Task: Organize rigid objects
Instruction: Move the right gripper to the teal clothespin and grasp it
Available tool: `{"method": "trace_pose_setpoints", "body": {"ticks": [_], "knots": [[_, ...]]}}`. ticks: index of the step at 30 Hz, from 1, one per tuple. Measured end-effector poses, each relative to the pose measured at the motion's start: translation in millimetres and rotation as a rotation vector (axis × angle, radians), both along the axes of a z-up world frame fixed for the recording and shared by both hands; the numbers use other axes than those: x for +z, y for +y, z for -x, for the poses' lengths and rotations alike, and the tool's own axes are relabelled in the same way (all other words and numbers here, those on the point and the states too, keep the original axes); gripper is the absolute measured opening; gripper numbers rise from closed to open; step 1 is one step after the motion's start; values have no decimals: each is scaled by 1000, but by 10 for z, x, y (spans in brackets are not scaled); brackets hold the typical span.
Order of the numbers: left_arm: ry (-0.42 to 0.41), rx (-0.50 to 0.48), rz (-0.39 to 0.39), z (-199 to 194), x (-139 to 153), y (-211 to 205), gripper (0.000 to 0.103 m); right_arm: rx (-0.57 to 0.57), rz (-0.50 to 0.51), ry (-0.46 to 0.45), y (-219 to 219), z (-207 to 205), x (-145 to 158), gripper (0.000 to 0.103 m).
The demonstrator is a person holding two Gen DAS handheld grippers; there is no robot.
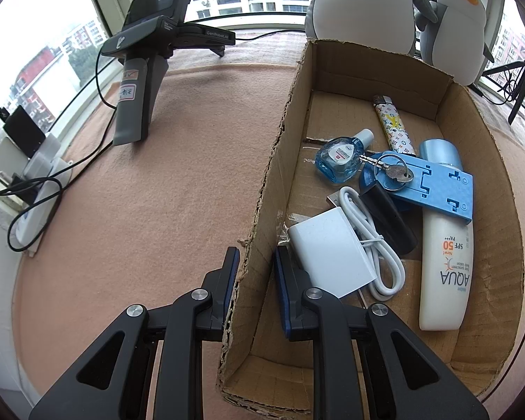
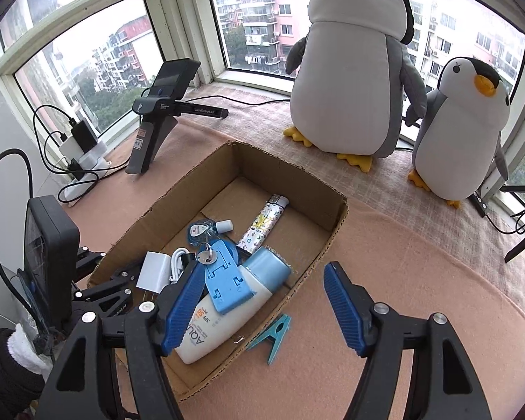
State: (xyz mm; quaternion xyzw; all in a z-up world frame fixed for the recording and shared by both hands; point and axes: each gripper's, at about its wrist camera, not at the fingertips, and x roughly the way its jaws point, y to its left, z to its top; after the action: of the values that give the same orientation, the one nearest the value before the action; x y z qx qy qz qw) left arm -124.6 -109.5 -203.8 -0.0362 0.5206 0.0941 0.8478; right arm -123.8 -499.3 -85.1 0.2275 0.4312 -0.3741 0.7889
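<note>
A cardboard box holds a white sunscreen bottle, a blue phone stand, a key, a small blue bottle, a patterned lighter, a white charger with cable and a black item. My left gripper is shut on the box's left wall. My right gripper is open above the box's near right wall. A teal clothes peg lies on the cloth outside the box.
Two plush penguins stand by the window behind the box. A spare gripper on a stand sits at the far left. A power strip with chargers and cables lies along the left edge.
</note>
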Motion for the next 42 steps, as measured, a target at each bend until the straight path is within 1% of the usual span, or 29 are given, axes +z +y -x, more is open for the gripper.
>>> {"method": "trace_pose_setpoints", "body": {"ticks": [5, 11, 13, 18, 20, 23, 24, 25, 29, 37, 39, 42], "knots": [[0, -4, 0, -1, 1, 1, 17, 13, 0, 29, 22, 254, -41, 67], [0, -28, 4, 14, -1, 11, 17, 55, -11, 87, 87, 432, -190, 67], [0, -31, 5, 19, -3, 15, 17, 70, -19, 102, 119, 455, -258, 62], [0, -44, 4, 23, -4, 15, 17, 104, -63, 126, 173, 436, -438, 43], [1, -46, 3, 23, -4, 16, 17, 114, -79, 131, 186, 406, -504, 39], [0, -50, 5, 24, -4, 18, 17, 129, -97, 134, 204, 363, -582, 38], [0, -89, 5, 22, -4, 15, 17, 133, -101, 134, 211, 349, -603, 38], [0, -91, 5, 23, -4, 16, 17, 136, -106, 137, 217, 332, -627, 38], [1, -104, 6, 23, -4, 16, 18, 145, -125, 152, 228, 298, -713, 31], [0, -134, 7, 20, -3, 14, 17, 145, -153, 189, 225, 232, -888, 30], [0, -136, 6, 20, -3, 13, 17, 141, -160, 198, 214, 221, -927, 25], [0, -139, 7, 19, -2, 15, 17, 134, -166, 208, 191, 218, -957, 21]]}}
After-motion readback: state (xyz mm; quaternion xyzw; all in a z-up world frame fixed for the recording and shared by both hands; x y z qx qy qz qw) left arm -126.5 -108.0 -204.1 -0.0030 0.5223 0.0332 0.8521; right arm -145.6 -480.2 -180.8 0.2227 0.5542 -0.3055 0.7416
